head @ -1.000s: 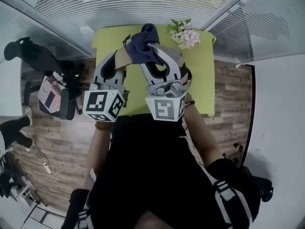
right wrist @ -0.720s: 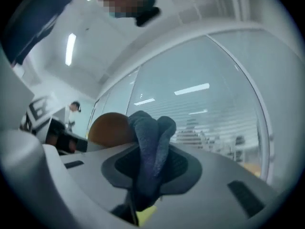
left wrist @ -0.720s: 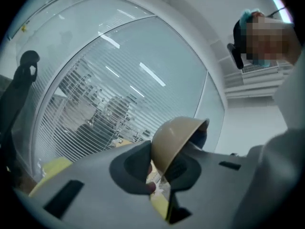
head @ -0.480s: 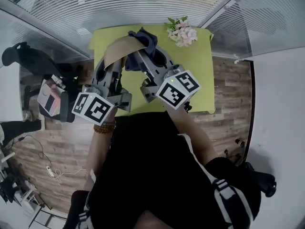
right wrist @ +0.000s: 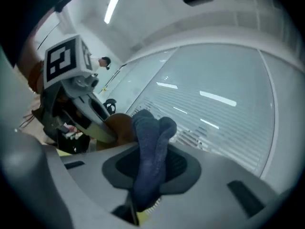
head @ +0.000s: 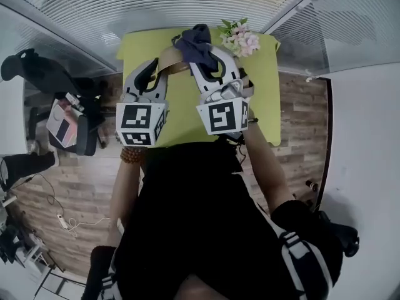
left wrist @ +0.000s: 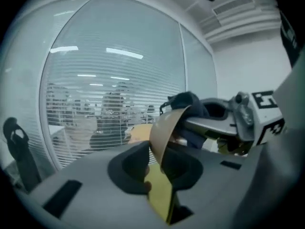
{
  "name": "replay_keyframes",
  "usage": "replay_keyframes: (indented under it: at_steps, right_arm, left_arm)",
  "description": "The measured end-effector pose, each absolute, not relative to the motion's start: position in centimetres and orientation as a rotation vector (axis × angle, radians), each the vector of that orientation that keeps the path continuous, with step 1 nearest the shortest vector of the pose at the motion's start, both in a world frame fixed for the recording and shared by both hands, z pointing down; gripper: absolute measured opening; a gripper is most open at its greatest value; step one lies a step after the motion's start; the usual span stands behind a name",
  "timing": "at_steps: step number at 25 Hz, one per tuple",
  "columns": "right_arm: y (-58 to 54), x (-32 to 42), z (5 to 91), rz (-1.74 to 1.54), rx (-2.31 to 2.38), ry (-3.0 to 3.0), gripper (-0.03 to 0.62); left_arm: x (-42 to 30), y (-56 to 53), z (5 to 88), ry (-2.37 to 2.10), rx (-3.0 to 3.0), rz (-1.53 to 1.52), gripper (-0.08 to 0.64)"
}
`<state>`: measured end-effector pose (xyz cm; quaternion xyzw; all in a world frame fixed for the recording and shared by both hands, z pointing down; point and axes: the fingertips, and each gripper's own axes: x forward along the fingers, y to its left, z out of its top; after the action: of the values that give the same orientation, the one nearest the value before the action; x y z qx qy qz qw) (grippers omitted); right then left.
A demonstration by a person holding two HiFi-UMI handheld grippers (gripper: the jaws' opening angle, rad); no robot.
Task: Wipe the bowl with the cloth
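In the head view the left gripper [head: 161, 67] holds the brown bowl [head: 170, 57] by its rim above the far part of the green table [head: 262, 86]. The right gripper [head: 201, 58] holds the dark blue cloth [head: 195, 41] just beside the bowl, on its right, near the flowers [head: 240, 39]. In the left gripper view the tilted rim stands between the two jaws. The pads press on it, although the jaws have just been opening a little. In the right gripper view the jaws, which have just been closing, are clamped on the cloth. Its folded end rises past them, with the bowl just behind on the left.
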<state>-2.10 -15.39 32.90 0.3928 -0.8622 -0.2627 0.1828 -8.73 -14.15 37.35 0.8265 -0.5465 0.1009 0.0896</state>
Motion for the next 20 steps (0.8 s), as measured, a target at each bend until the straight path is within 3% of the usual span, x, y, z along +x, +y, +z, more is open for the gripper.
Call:
replay_keyframes:
  at_steps: [4, 9, 15, 20]
  right_arm:
    - [-14.0, -2.8, 31.9, -0.875, 1.108, -2.421, 0.081]
    - [-14.1, -2.3, 30.5, -0.725, 1.219, -2.582, 0.084]
    - [-14.5, -1.0, 29.1, -0.254, 1.423, -2.888, 0.089]
    - [-15.4, 0.7, 31.8, 0.521, 1.452, -3.045, 0.084]
  left_arm:
    - [-9.1, -14.4, 37.4, -1.542, 2.321, 0.118, 0.034]
    - [-9.5, -13.6, 34.8, -1.488, 2.255, -0.2, 0.051]
    - [-9.9, -12.9, 32.3, -1.43, 2.186, -0.486, 0.064]
    - [-9.1, -12.3, 32.9, -1.331, 2.056, -0.651, 0.071]
